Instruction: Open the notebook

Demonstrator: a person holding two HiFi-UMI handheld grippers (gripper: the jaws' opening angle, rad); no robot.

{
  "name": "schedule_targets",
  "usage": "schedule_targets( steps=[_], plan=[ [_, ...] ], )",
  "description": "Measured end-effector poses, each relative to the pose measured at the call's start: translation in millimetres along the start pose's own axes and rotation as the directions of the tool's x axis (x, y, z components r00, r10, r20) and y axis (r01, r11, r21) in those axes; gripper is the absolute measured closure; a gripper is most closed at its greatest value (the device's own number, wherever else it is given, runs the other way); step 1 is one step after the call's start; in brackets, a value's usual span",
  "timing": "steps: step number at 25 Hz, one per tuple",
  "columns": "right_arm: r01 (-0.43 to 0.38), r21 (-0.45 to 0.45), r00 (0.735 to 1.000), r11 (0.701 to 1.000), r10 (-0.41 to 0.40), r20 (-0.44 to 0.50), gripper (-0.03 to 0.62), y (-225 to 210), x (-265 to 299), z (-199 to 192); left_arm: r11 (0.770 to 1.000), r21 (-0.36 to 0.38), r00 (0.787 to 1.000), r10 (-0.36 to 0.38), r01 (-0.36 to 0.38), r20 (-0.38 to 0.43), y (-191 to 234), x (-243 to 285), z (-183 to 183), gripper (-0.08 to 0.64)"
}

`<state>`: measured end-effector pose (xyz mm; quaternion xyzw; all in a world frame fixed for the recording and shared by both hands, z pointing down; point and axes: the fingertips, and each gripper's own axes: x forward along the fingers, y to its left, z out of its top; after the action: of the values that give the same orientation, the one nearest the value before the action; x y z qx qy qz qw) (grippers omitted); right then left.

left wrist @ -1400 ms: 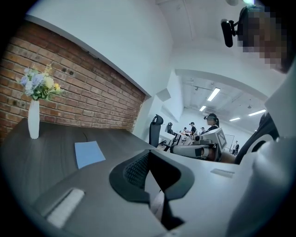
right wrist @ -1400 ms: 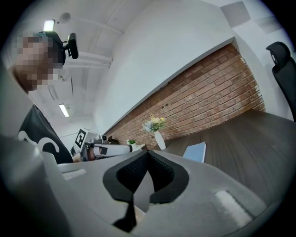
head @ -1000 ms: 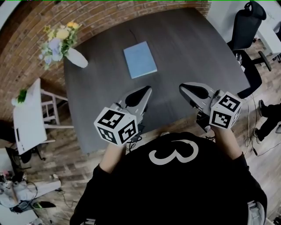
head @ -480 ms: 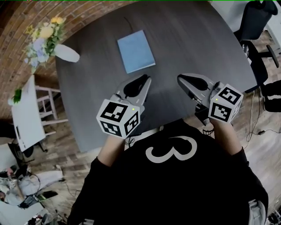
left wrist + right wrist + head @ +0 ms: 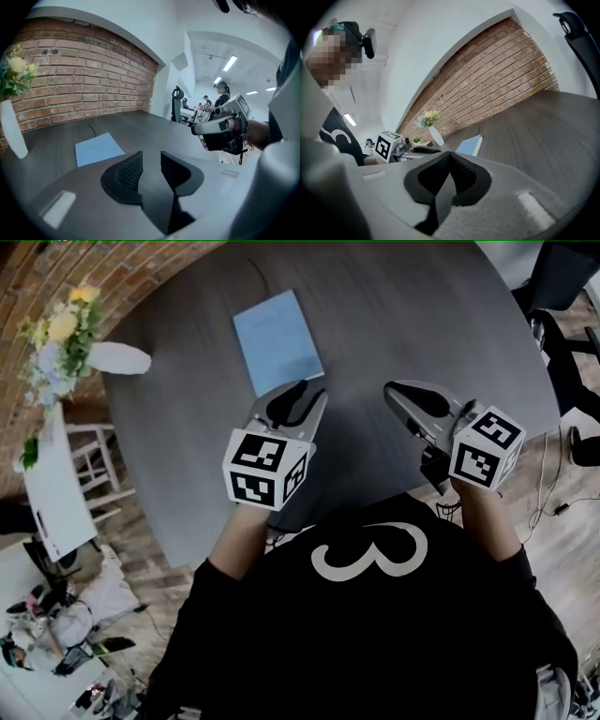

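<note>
A closed light-blue notebook [image 5: 277, 340] lies flat on the dark grey table [image 5: 403, 315], also visible in the left gripper view [image 5: 97, 148] and the right gripper view [image 5: 471, 144]. My left gripper [image 5: 314, 392] hovers just short of the notebook's near edge. Its jaws are opening, with a narrow gap [image 5: 151, 161] and nothing between them. My right gripper [image 5: 394, 390] hangs over bare table to the right of the notebook. Its pads [image 5: 449, 154] meet at the tips with nothing held.
A white vase [image 5: 117, 357] of flowers [image 5: 56, 334] lies at the table's left edge. A thin cable [image 5: 258, 277] runs beyond the notebook. A black office chair [image 5: 562, 268] stands right, a white side table [image 5: 56, 484] left, a brick wall [image 5: 84, 79] behind.
Both grippers have moved forward and down toward the notebook. The left gripper's jaws have parted from shut to a narrow gap. The notebook has not moved.
</note>
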<state>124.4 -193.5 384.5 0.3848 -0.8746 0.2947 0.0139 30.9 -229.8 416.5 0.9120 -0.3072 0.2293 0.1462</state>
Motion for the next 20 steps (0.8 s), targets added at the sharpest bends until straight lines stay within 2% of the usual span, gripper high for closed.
schedule_targets(
  steps=[3,7,11,17,20],
  plan=[
    [0.017,0.023,1.0,1.0,-0.017,-0.015,0.591,-17,0,-4,0.999,0.021,0.999,0.029,-0.028,-0.041,7,20,-10,0.405],
    [0.036,0.056,0.999,0.998,-0.035,-0.022,0.591,-35,-1,-9,0.99,0.101,0.99,0.109,-0.1,-0.092,25,44,-24,0.394],
    [0.061,0.081,0.998,0.995,-0.059,-0.024,0.591,-49,-5,-13,0.977,0.165,0.978,0.158,-0.134,-0.136,36,63,-36,0.368],
    [0.075,0.112,0.997,0.991,-0.073,-0.015,0.591,-55,-8,-21,0.963,0.191,0.962,0.22,-0.189,-0.16,44,78,-46,0.342],
    [0.077,0.119,0.997,0.99,-0.075,-0.018,0.591,-56,-8,-25,0.946,0.237,0.95,0.264,-0.221,-0.169,49,83,-50,0.337]
  ],
)
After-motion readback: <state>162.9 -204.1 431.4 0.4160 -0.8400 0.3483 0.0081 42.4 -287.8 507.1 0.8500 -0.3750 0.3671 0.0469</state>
